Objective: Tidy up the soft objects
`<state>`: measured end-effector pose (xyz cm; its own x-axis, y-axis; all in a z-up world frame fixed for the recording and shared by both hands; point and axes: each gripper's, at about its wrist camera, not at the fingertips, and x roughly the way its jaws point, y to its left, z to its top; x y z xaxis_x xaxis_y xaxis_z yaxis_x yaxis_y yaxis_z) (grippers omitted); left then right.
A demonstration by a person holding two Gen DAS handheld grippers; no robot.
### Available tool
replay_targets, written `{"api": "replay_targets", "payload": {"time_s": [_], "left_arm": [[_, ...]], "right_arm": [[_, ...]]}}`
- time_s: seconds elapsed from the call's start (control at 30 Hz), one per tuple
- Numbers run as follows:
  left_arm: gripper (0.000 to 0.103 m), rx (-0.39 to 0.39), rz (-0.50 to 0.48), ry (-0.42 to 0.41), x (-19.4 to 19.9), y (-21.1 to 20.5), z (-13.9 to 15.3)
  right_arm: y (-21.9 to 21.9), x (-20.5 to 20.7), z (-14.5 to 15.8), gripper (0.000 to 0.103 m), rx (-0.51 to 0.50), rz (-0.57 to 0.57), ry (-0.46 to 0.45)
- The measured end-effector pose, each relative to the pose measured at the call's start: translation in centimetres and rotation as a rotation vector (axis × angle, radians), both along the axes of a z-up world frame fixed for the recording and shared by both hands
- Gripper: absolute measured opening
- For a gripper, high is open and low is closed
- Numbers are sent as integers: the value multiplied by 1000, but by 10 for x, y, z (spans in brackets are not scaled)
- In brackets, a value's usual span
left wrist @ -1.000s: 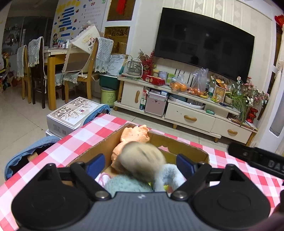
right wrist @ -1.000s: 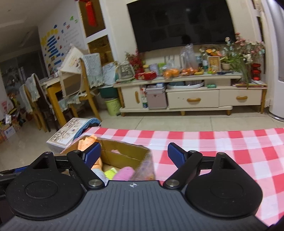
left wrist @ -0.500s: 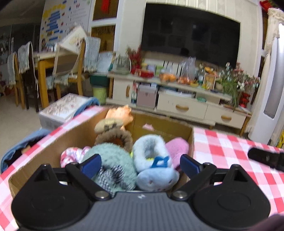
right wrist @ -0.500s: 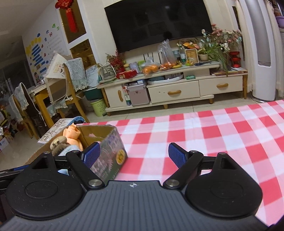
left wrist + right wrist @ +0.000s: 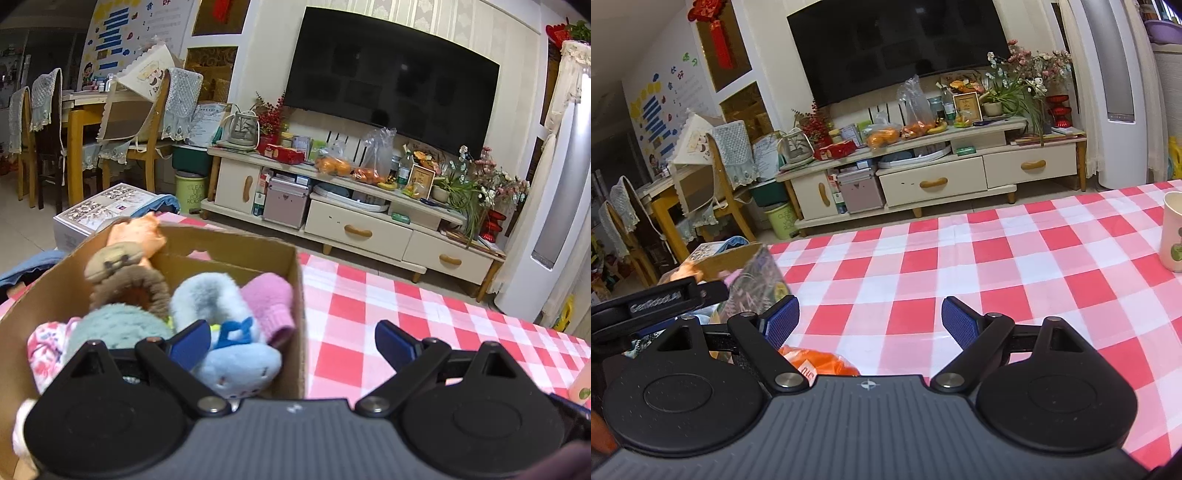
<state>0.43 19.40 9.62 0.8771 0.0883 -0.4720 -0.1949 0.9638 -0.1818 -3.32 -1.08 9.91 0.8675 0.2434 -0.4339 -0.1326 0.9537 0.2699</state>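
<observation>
Right wrist: left gripper (image 5: 657, 301) arm reads "GenRobot.AI".

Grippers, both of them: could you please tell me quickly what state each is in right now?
Left gripper: open, holding nothing; its jaws straddle the box wall.
Right gripper: open, holding nothing, over the tablecloth.

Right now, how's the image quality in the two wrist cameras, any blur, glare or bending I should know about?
Left wrist view: sharp, though the fisheye bows the television and darkens the corners; soft toys in the cardboard box read clearly under warm indoor light. Right wrist view: also sharp, faint reflections on the television, straight edges curve near the rim, and the white cup is cut by the frame edge.
</observation>
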Motion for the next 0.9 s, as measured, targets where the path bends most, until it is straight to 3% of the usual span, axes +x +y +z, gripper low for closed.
{"api": "replay_targets", "payload": {"time_s": [0.27, 0.37, 0.67, 0.9], "left_arm": [[96, 14, -19, -28, -24, 0, 14], [101, 24, -4, -55, -49, 2, 22], [102, 98, 45, 9, -120, -2, 29], [102, 137, 145, 39, -165, 11, 37]], "right_arm": [[5, -26, 8, 103, 7, 18, -10], [10, -41, 13, 103, -19, 29, -26], [25, -87, 21, 103, -101, 46, -46], [38, -122, 25, 103, -168, 75, -62]]}}
